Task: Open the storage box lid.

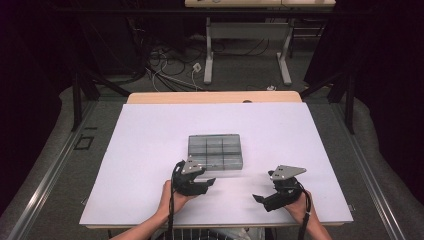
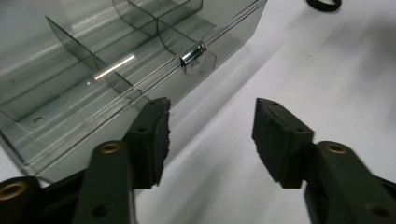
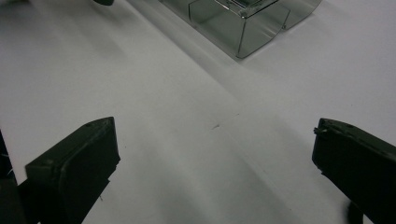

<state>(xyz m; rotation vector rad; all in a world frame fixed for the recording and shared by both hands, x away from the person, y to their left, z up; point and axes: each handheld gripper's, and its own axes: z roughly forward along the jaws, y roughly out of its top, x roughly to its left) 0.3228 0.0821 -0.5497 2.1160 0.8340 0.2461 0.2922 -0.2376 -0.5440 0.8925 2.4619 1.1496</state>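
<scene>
A clear smoky plastic organiser box point(image 1: 215, 153) with inner dividers lies in the middle of the white table top point(image 1: 150, 130), its lid down. Its small metal latch point(image 2: 194, 55) faces my side. My left gripper point(image 1: 209, 183) is open just in front of the box's near left corner, nothing between its jaws; in the left gripper view point(image 2: 210, 135) the box point(image 2: 93, 70) lies just past the left jaw. My right gripper point(image 1: 258, 198) is open too, low over bare table to the right of the box and pointing left; its view point(image 3: 210, 154) has a box corner point(image 3: 243, 23) farther off.
The white sheet covers a wooden table whose far edge point(image 1: 215, 97) shows. A small dark ring point(image 2: 324, 4) lies on the sheet beyond the left gripper. Past the table stand a grey desk frame point(image 1: 247, 47) and loose cables point(image 1: 170, 65) on the floor.
</scene>
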